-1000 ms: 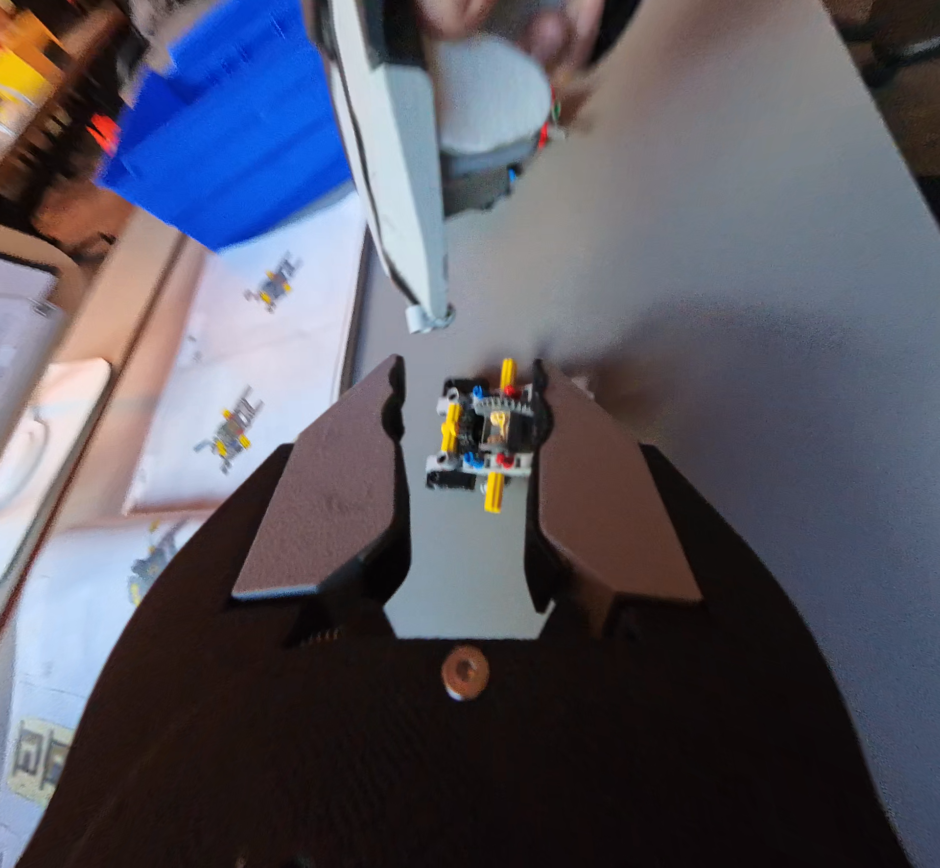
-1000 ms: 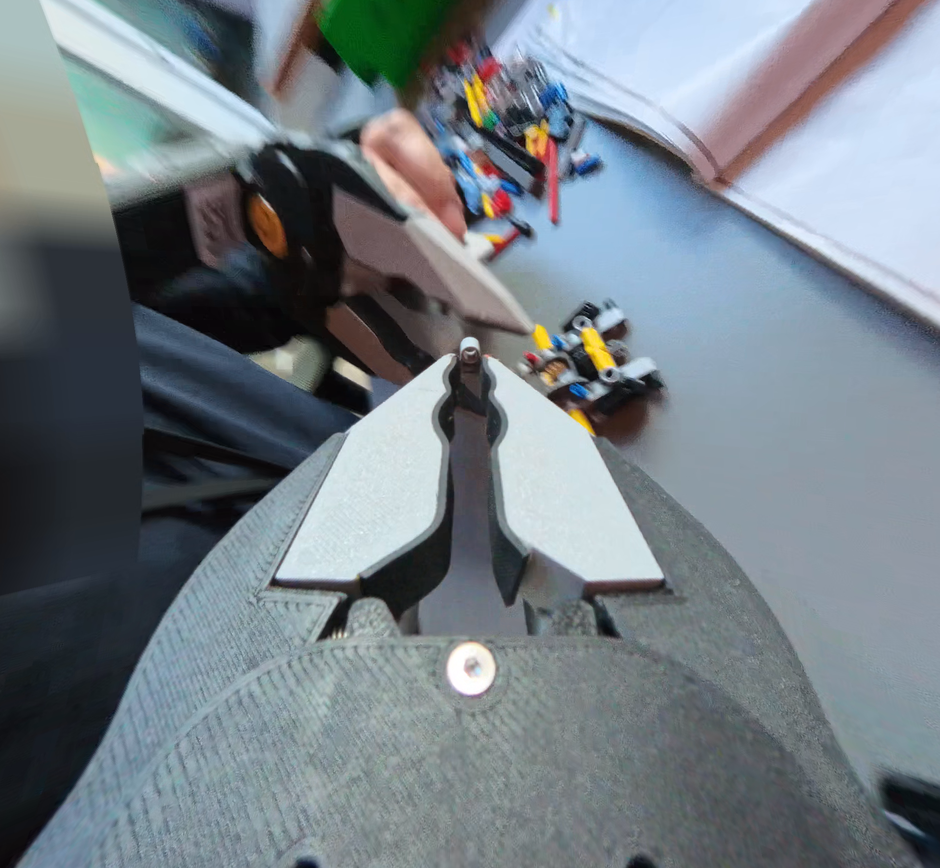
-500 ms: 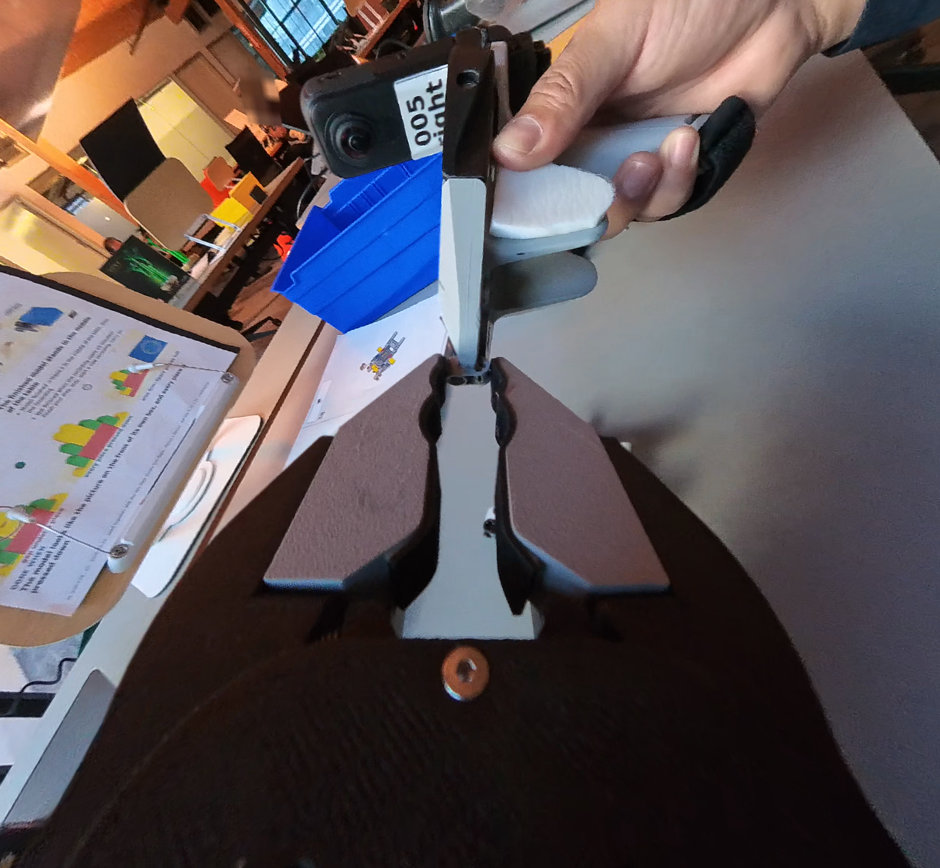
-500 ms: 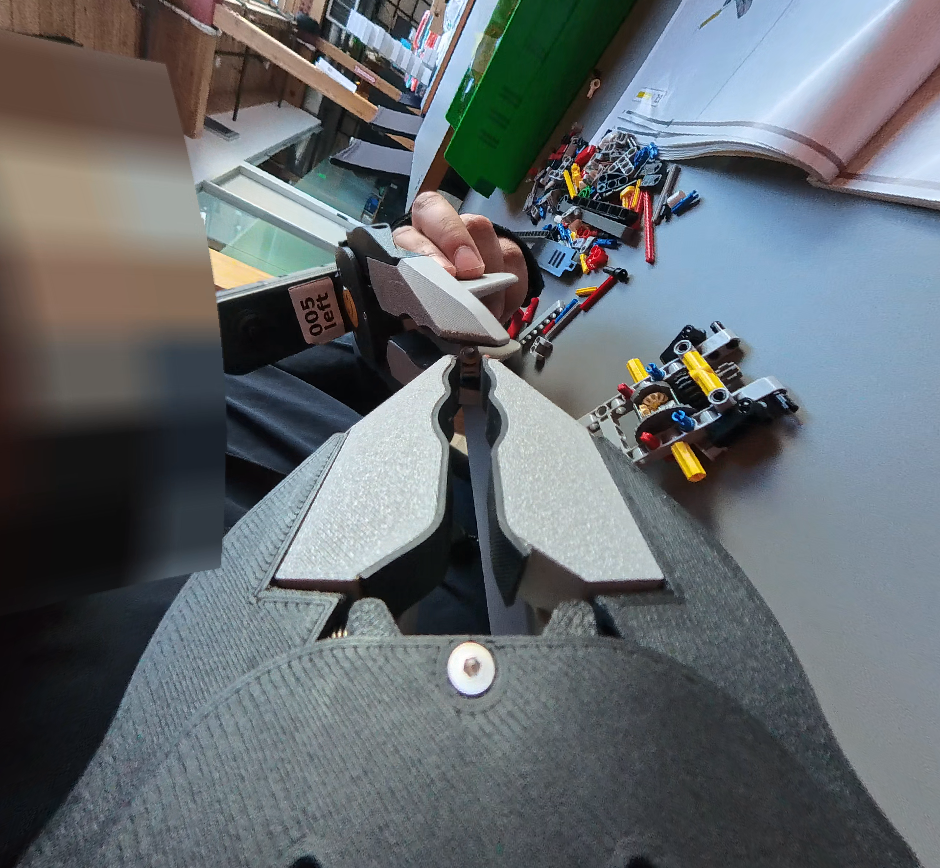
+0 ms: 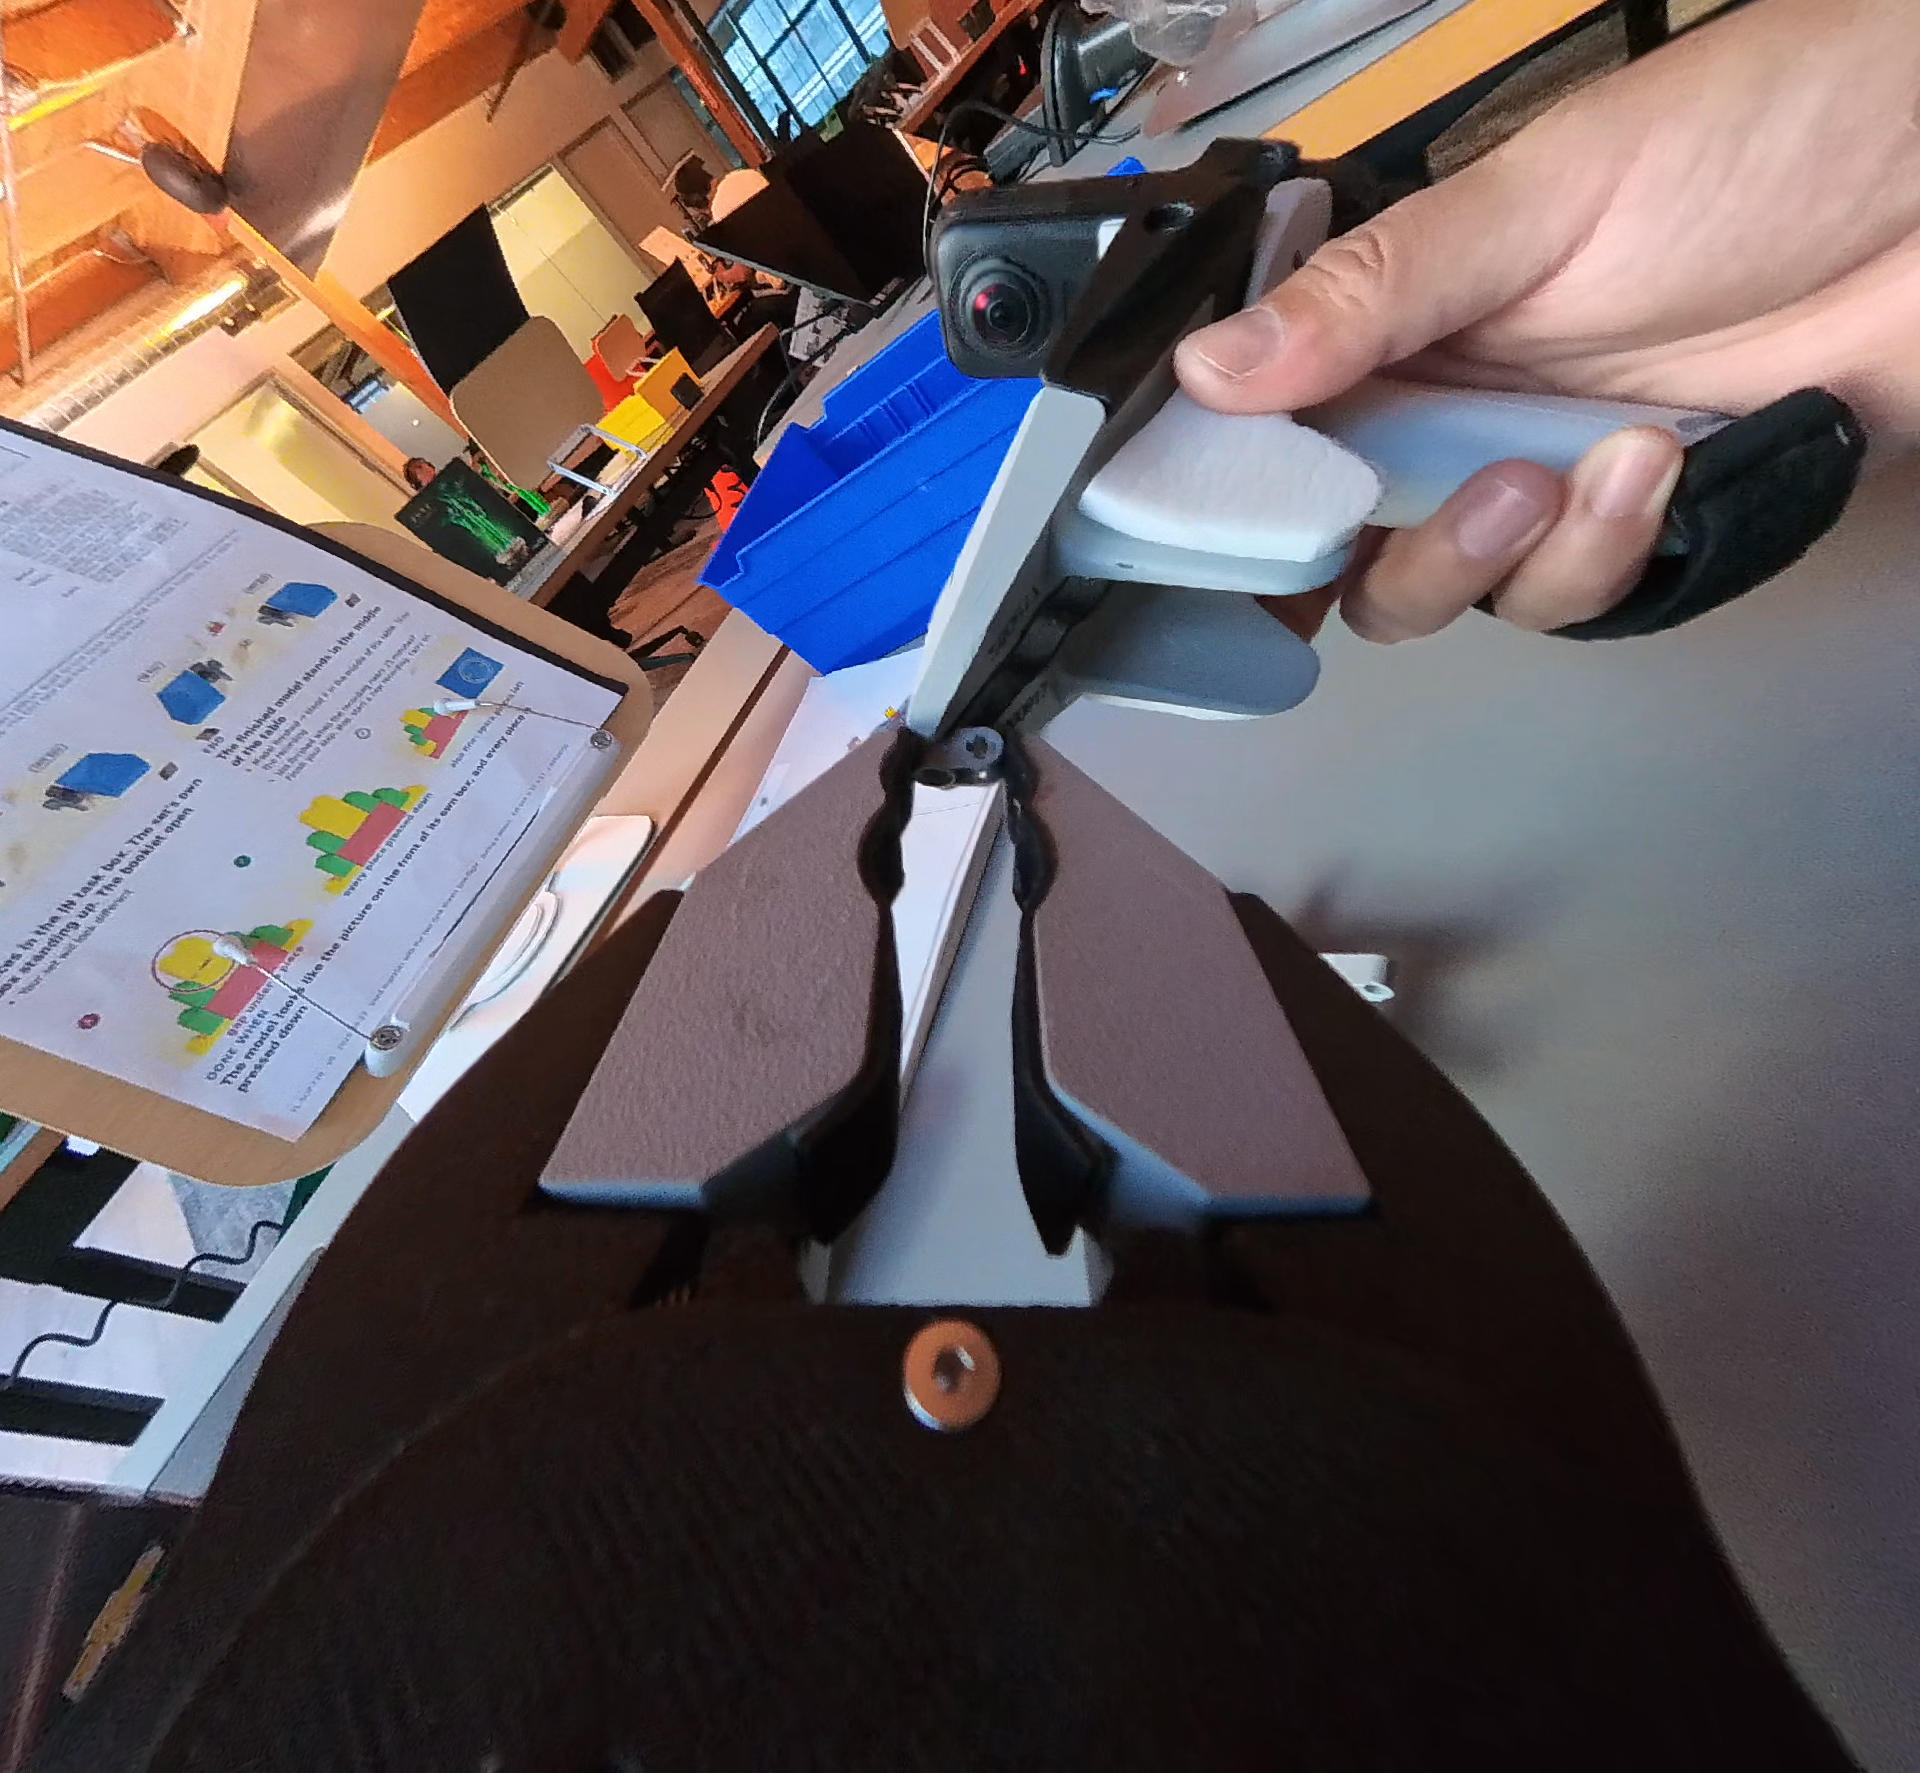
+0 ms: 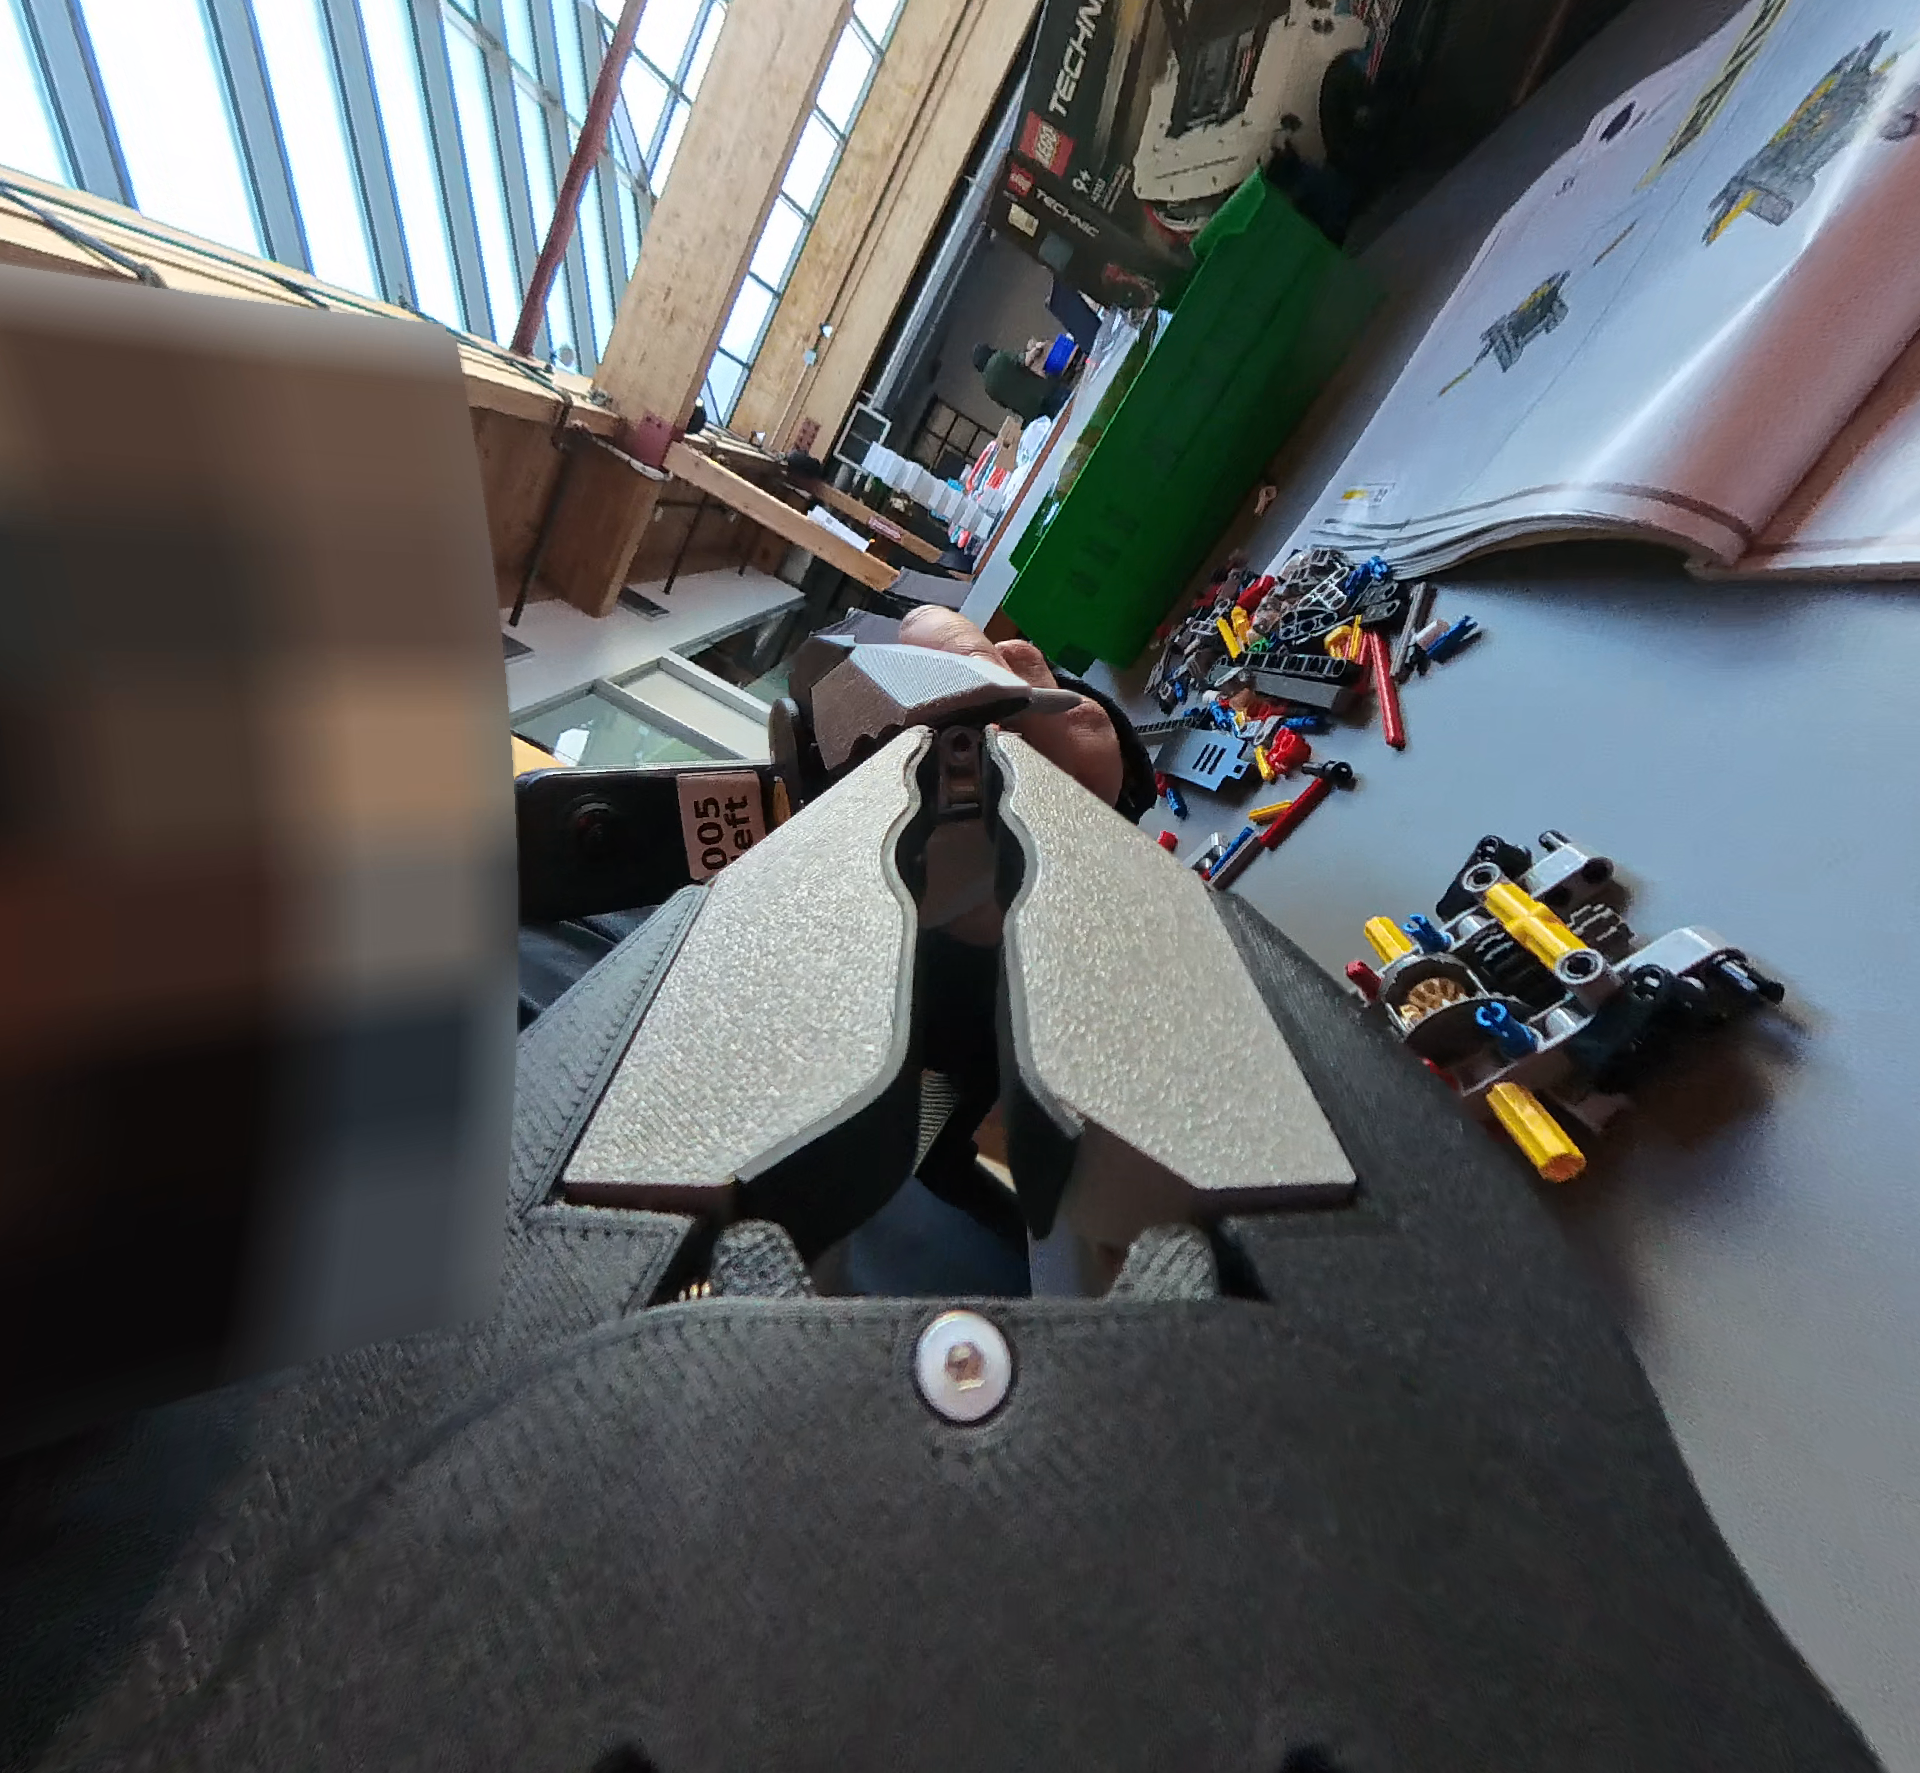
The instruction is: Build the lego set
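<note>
My left gripper (image 5: 961,765) has its brown fingers shut on a small grey connector piece (image 5: 971,749), held in the air above the grey table (image 5: 1610,944). My right gripper (image 6: 961,759) is shut on the same piece (image 6: 961,778) from the opposite side. Its pale fingers (image 5: 997,580) reach down to the piece in the left wrist view. The left gripper (image 6: 914,695) shows just beyond the piece in the right wrist view. A small model (image 6: 1538,985) of grey, black and yellow parts lies on the table (image 6: 1714,788) to the right, apart from both grippers.
A pile of loose coloured parts (image 6: 1299,653) lies beyond the model, next to a green bin (image 6: 1174,466) and an open instruction booklet (image 6: 1662,321). A blue bin (image 5: 862,528) and a board with printed sheets (image 5: 260,788) stand at the left. A hand (image 5: 1558,269) holds the right gripper. Only a small space, under 4 cm, lies between the two pairs of fingers.
A second ago my left gripper was open around the model on the table. It has since lifted away and shut on the small grey piece that my right gripper holds.
</note>
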Motion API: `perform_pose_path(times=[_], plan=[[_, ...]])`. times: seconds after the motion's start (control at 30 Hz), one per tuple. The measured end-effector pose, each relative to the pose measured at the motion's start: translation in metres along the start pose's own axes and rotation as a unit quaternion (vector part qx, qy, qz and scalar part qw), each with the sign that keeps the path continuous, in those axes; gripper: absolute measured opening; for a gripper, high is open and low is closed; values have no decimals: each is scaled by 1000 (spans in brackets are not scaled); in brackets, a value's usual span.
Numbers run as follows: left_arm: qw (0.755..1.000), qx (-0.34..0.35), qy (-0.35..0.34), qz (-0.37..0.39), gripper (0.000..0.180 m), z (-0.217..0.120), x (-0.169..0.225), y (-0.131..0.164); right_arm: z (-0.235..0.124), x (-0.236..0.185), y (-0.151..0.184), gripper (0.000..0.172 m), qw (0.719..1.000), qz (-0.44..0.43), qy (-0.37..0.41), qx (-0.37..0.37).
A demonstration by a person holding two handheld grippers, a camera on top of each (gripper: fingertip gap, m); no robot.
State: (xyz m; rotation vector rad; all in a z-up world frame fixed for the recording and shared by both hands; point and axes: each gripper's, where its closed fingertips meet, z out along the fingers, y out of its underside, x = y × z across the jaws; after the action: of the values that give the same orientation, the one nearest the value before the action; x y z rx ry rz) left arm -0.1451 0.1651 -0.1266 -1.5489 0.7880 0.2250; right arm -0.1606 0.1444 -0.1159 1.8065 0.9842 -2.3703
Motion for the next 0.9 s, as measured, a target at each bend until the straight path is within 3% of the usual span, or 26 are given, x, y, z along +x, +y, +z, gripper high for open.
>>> perform_pose_path(times=[0.9], plan=[[999, 20, -10, 30, 13, -3, 4, -7, -3, -7, 6, 5, 999, -46, 6, -28]])
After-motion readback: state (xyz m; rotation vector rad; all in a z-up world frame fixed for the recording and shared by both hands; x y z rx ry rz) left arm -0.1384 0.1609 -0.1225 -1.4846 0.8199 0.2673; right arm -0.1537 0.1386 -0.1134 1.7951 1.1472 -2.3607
